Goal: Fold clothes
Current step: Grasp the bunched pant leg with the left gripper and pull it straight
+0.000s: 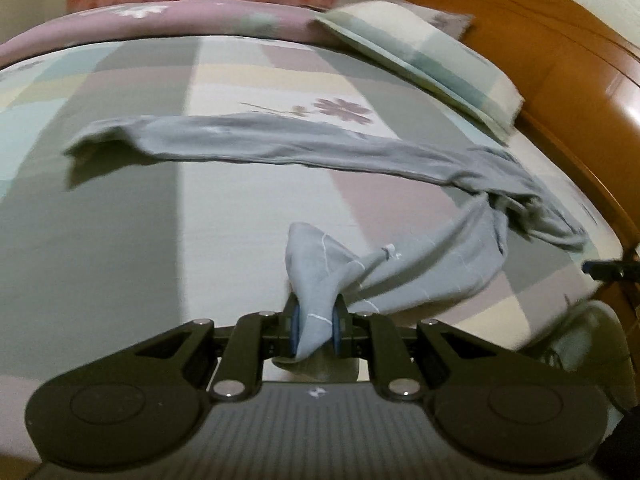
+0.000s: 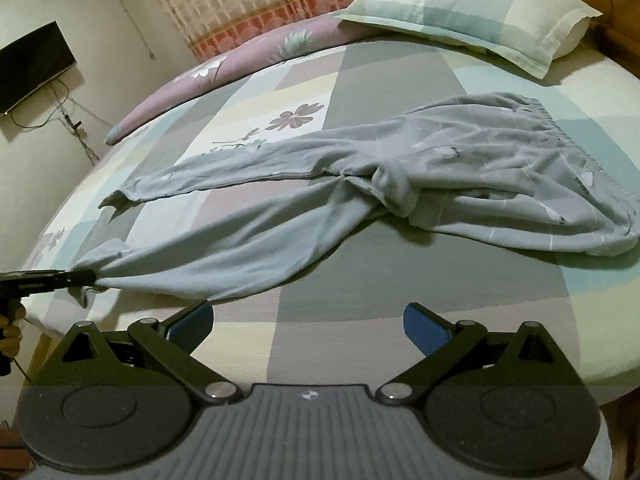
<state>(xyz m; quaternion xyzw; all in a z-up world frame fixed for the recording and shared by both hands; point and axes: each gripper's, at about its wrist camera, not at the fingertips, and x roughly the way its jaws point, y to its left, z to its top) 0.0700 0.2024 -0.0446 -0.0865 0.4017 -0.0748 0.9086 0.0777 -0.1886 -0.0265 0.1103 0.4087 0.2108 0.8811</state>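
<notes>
Left gripper (image 1: 315, 330) clamps grey trousers (image 2: 460, 168) by one leg hem, stretching it toward bed (image 2: 400, 300) near edge for straightening; right gripper (image 2: 308, 326) jaws wide apart, empty

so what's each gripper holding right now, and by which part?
Left gripper is shut on the grey trousers, pinching the cuff end of one leg. Right gripper is open and holds nothing.
</notes>
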